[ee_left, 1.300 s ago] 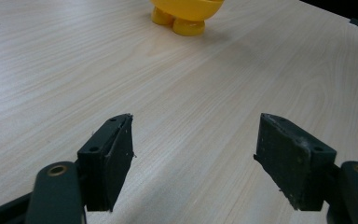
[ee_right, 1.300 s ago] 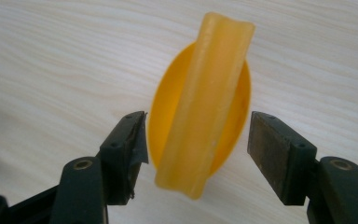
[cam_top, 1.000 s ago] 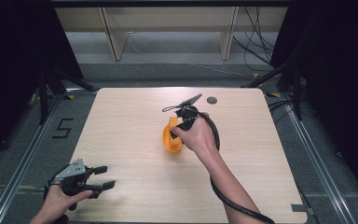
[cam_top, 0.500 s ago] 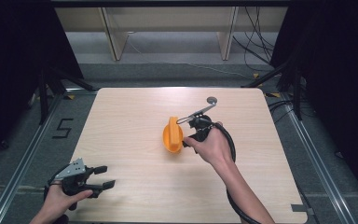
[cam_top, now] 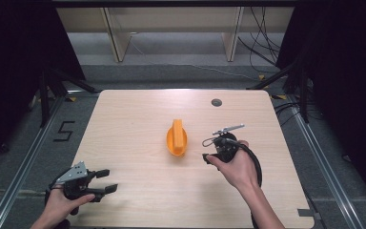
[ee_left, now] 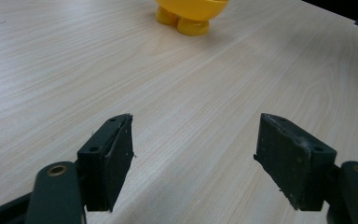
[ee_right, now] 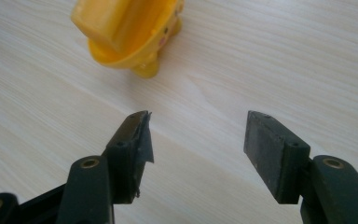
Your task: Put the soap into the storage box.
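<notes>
We see a dark room with black curtains along both sides, a grey floor, and pale wooden shelf legs (cam_top: 118, 40) standing beyond the far edge of the table. Cables (cam_top: 262, 43) trail over the floor at the back right, and a "5" mark (cam_top: 63, 131) lies on the floor to the left. Metal rails (cam_top: 324, 157) run along the table's sides.

The light wooden table (cam_top: 124, 124) takes up the middle of the high view, with a small dark round hole (cam_top: 216, 102) near its far edge.

Near the table's centre we find an orange-yellow plastic toy (cam_top: 177, 138), a bowl-like shell with a raised upright part inside, resting on small round feet that show in both gripper views (ee_left: 191, 11) (ee_right: 130, 32).

The right gripper (cam_top: 208, 149) is held just to the right of the toy, apart from it, on the near side. In the right gripper view its jaws stand spread wide with only bare wood between them, the toy ahead and to the left (ee_right: 196, 149).

The left gripper (cam_top: 106, 181) sits near the table's front left corner, well apart from the toy. Its jaws are likewise spread, nothing held, the toy far ahead (ee_left: 193, 163).
</notes>
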